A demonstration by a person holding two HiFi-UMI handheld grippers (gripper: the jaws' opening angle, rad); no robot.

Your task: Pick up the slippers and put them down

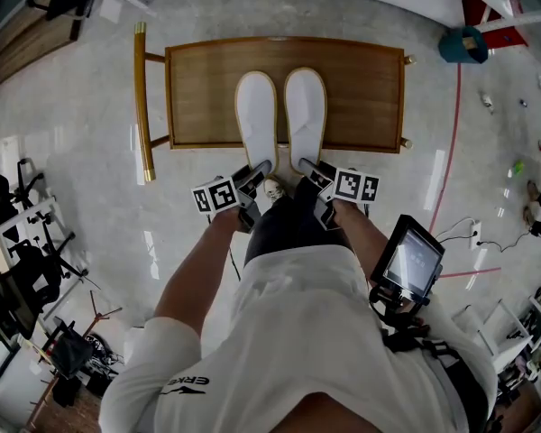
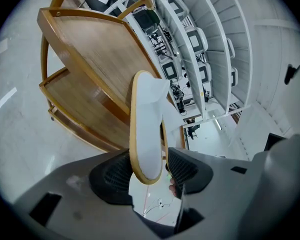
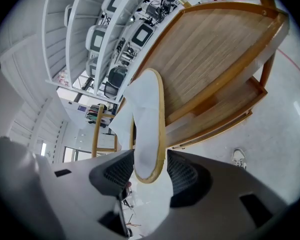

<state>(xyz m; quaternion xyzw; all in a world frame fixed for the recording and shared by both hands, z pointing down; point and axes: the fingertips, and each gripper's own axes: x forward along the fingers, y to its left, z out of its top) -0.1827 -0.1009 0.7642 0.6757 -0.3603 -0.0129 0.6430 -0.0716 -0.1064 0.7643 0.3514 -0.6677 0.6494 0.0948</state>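
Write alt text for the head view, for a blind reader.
A white left slipper and right slipper lie side by side on a wooden table. The person's left tongs and right tongs each stand open around a heel.

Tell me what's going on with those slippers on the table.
A person stands at a wooden table with a gripper in each hand. Two white slippers lie side by side on it. The left gripper has the left slipper's heel between its jaws, the right gripper the right slipper's heel. Both pairs of jaws stand apart, so the slippers look set down, not gripped.
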